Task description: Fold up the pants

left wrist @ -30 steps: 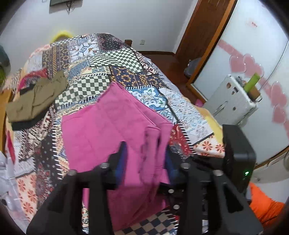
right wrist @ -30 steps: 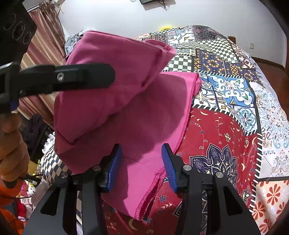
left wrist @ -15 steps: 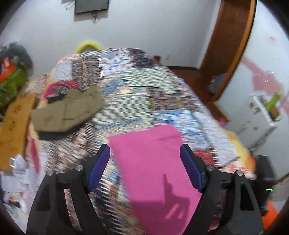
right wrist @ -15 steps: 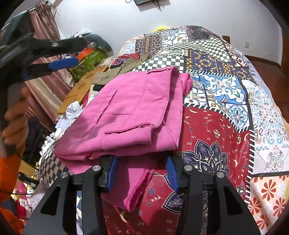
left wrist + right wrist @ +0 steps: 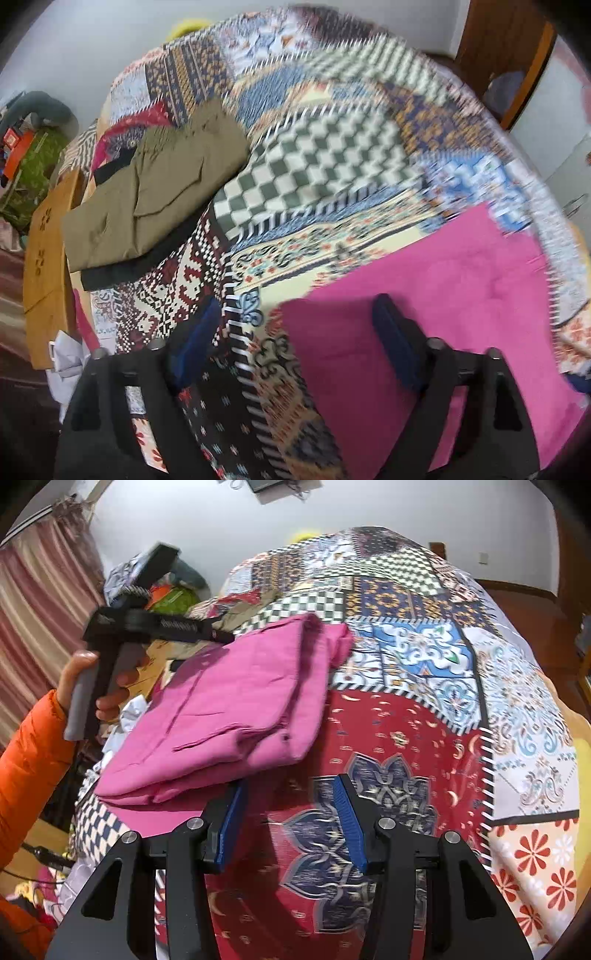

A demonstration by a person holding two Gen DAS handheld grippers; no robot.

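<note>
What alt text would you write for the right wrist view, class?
Folded pink pants lie on a patchwork bedspread, with the right gripper open and empty just in front of them. At left, a hand in an orange sleeve holds the left gripper above the pants.

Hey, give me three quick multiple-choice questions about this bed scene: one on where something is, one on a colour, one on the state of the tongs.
1. Where do the olive trousers lie?
A. on the quilt, apart from the pink pants
B. on top of the pink pants
C. on the floor

2. What colour are the pads of the right tongs?
A. red
B. blue
C. yellow

3. What do the left tongs hold?
A. the pink pants
B. the olive trousers
C. nothing, they stand open

Answers:
1 A, quilt pattern shows between the two garments.
2 B, blue strips line both fingers.
3 C, the jaws have just been opening and nothing is pinched between them.
</note>
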